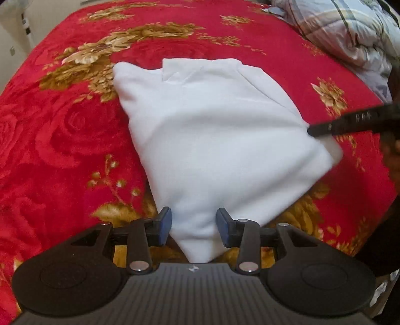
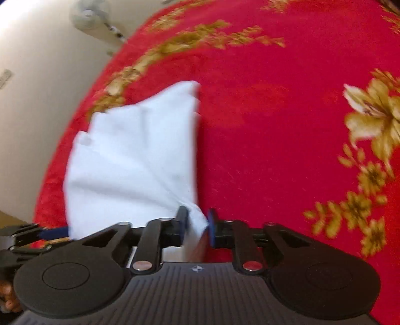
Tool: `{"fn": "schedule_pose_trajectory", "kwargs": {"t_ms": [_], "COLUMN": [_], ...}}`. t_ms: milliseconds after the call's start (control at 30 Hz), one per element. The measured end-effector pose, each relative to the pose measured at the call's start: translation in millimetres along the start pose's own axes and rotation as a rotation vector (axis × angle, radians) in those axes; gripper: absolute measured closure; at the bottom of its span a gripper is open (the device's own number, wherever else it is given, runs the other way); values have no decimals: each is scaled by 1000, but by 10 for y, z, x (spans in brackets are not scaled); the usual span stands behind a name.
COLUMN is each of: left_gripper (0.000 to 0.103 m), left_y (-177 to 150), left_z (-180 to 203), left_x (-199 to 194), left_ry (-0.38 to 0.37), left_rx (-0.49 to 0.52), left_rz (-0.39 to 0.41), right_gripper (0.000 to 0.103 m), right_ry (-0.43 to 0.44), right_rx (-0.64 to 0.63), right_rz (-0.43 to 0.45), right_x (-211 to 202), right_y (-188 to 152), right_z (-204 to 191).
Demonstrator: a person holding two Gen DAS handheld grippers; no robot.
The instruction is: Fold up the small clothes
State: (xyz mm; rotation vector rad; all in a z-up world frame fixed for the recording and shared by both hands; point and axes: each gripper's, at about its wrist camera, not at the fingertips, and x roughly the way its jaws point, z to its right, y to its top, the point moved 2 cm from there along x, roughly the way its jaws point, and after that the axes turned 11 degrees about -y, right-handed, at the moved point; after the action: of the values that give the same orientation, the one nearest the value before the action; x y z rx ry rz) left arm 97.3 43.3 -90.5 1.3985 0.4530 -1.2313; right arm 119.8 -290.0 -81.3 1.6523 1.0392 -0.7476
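A white folded garment [image 1: 215, 140] lies on a red bedspread [image 1: 62, 140] with gold flowers. My left gripper [image 1: 194, 226] is open, its blue pads on either side of the garment's near corner without pinching it. My right gripper [image 2: 198, 226] has a corner of the same white garment [image 2: 132, 160] between its pads, with a narrow gap left between them; the cloth fans out from there to the left. In the left wrist view the right gripper's black finger [image 1: 350, 122] rests at the garment's right corner. The left gripper's fingers [image 2: 37, 236] show at the lower left of the right wrist view.
A crumpled plaid quilt [image 1: 350, 32] lies at the far right of the bed. The bed's left edge meets a pale wall [image 2: 37, 87], where a fan [image 2: 92, 17] stands. Red bedspread [image 2: 287, 125] stretches to the right of the garment.
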Motion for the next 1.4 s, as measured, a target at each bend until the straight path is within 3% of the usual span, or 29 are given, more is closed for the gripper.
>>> {"fn": "schedule_pose_trajectory", "kwargs": {"t_ms": [100, 133, 200, 300, 367, 400, 467, 567, 667, 700, 833, 900, 1000, 1100, 1233, 1400], "left_gripper": [58, 58, 58, 58, 52, 45, 44, 41, 10, 7, 6, 0, 0, 0, 0, 0], "left_y": [33, 46, 71, 99, 67, 68, 79, 104, 81, 61, -17, -57, -167, -349, -671, -928], "left_z": [-46, -70, -109, -136, -141, -159, -153, -127, -87, -50, 206, 324, 526, 772, 1086, 1252], "left_x": [-181, -247, -316, -260, -86, -9, -14, -185, -432, -521, -821, -940, -1119, -1250, -1277, -1086], "left_ry": [-60, -71, -77, -56, 14, 38, 53, 86, 183, 201, 248, 282, 310, 338, 343, 339], "left_rx": [-36, -52, -79, -108, -99, -95, -88, -77, -97, -117, -163, -170, -194, -200, -190, -200], "left_rz": [89, 125, 169, 142, 46, 15, 25, 109, 220, 252, 312, 327, 368, 399, 406, 429], "right_gripper": [73, 65, 57, 57, 56, 47, 48, 48, 48, 48, 44, 41, 40, 38, 32, 31], "right_ry": [-22, -16, 50, 94, -15, -70, -77, -70, -89, -112, -141, -149, -160, -186, -219, -224], "right_rx": [-67, -103, -160, -251, -348, -373, -370, -384, -374, -373, -343, -269, -160, -136, -133, -152], "right_rz": [118, 170, 209, 117, 17, -18, -27, 35, 123, 173, 340, 405, 468, 520, 569, 526], "right_x": [-231, -336, -485, -412, -182, -78, -29, -152, -358, -479, -913, -1134, -1353, -1520, -1699, -1600], "right_y": [48, 64, 65, -37, -168, -226, -248, -223, -207, -218, -264, -298, -457, -684, -1044, -1392], "right_z": [-112, -166, -258, -354, -369, -343, -336, -402, -444, -463, -524, -485, -434, -471, -579, -723]}}
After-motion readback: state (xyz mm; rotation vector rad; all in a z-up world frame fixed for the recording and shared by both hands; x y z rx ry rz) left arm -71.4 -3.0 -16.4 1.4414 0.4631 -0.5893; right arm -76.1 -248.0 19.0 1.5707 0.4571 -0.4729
